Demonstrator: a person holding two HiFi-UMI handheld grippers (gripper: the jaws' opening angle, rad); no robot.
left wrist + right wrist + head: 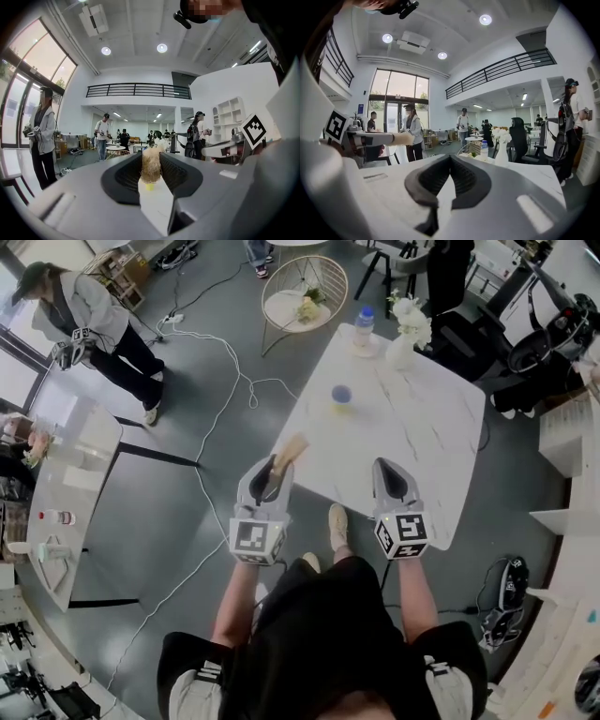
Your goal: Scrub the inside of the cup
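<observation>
Cup (342, 396) stands alone mid-table (427, 442), well ahead of both grippers. Left gripper (273, 470) pinches the brush (292, 448); right gripper (387, 467) is pressed together, empty. Unsteadied, the cup may tip or skid once the bristles push in.

cup (341, 395) on table (422, 442), vase (401, 351) behind it

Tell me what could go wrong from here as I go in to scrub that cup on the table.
1. The cup stands free in the middle of the table, and the right hand-held gripper is shut and empty, so the brush in the left hand-held gripper may tip or shove it.
2. The vase and bottle stand beyond the cup; a shoved cup could hit them.
</observation>
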